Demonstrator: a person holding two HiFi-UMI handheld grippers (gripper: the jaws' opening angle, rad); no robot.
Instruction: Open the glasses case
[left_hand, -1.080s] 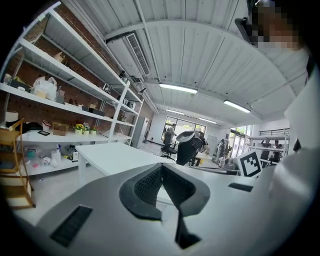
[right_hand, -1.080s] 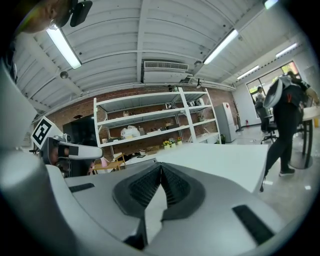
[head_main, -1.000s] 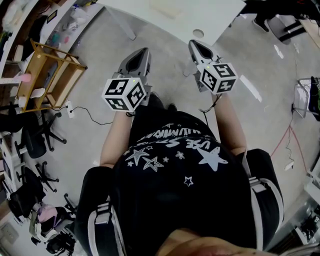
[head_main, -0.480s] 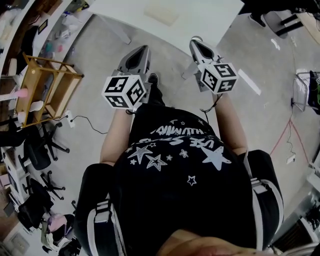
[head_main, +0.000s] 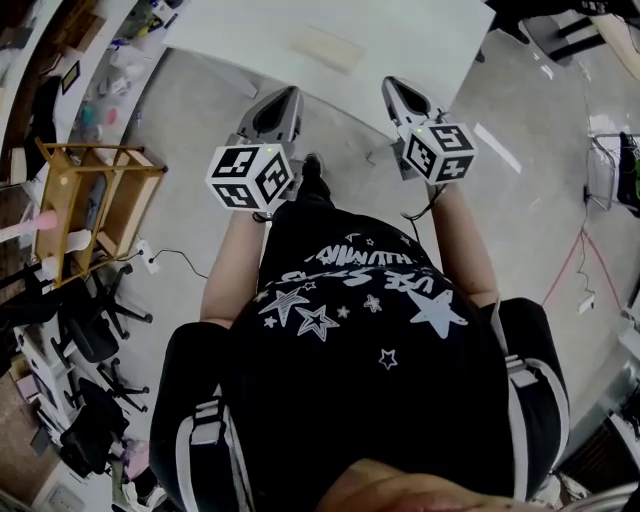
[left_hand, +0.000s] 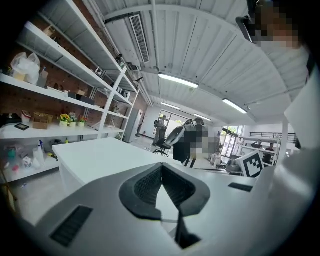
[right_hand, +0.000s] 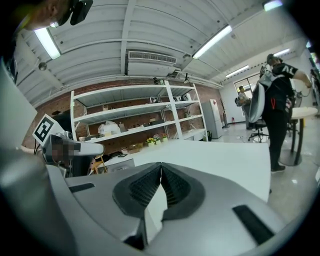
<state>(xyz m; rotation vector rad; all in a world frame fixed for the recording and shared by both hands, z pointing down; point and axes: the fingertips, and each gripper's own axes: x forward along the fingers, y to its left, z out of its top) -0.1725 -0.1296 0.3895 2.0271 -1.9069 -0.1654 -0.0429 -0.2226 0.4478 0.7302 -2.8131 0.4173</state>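
- A person (head_main: 360, 340) holds two claws out toward a white desk (head_main: 430, 40).
- Left claw (head_main: 291, 92): jaws closed together, nothing between them.
- Right claw (head_main: 389, 83): jaws closed together, also empty.
- A pale, flat case (head_main: 325, 48) lies on the desk, ahead of both claws and apart from them.

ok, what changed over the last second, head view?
The person has walked toward the white table: more of it, and of the pale rectangular object on it, shows now. The left gripper and right gripper now overlap its near edge. Nothing grasped or released; both stay shut, empty.
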